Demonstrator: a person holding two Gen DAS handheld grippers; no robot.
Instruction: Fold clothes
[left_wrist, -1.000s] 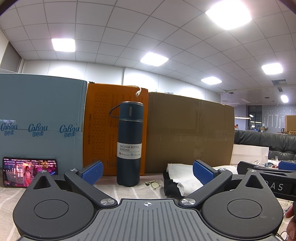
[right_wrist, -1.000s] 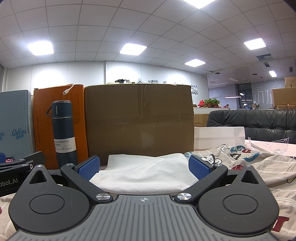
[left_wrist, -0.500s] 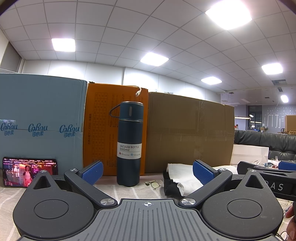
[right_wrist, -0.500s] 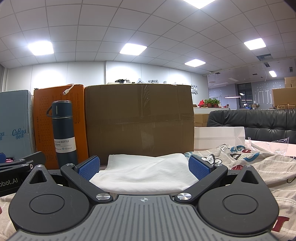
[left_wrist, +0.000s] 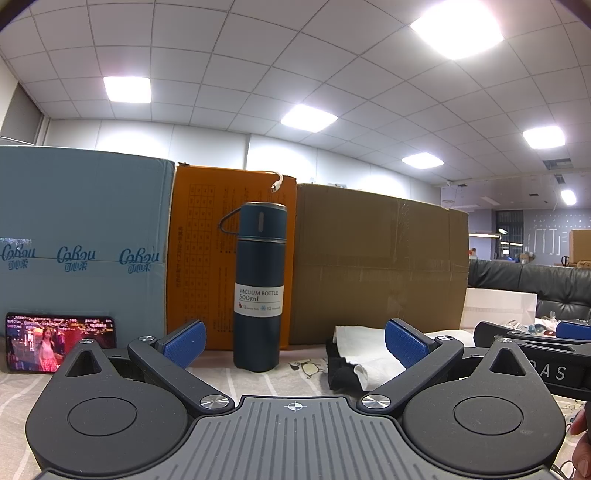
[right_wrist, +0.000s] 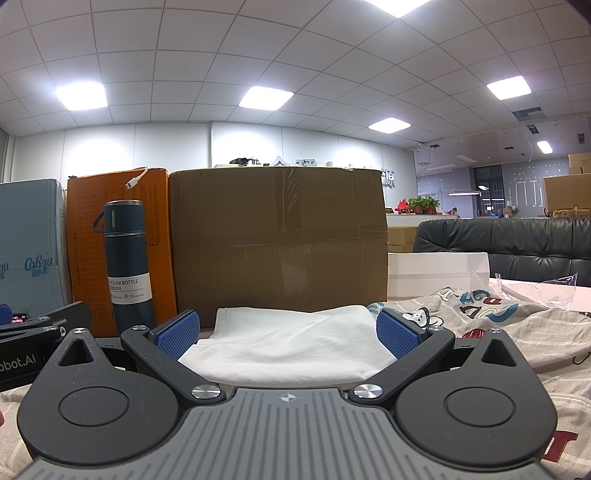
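A folded white garment (right_wrist: 291, 343) lies on the table right in front of my right gripper (right_wrist: 288, 332), between its open blue pads; I cannot tell if it touches them. It also shows in the left wrist view (left_wrist: 369, 354), resting on a black garment (left_wrist: 341, 373). My left gripper (left_wrist: 295, 341) is open and empty, low over the table, facing a dark blue vacuum bottle (left_wrist: 260, 284). A printed light-coloured garment (right_wrist: 480, 314) is spread on the table to the right.
A blue box (left_wrist: 81, 243), an orange box (left_wrist: 207, 258) and a brown cardboard box (right_wrist: 280, 243) stand in a row at the back. A phone (left_wrist: 59, 341) with a lit screen leans at the left. A white box (right_wrist: 439, 273) and black sofa (right_wrist: 517, 247) are at the right.
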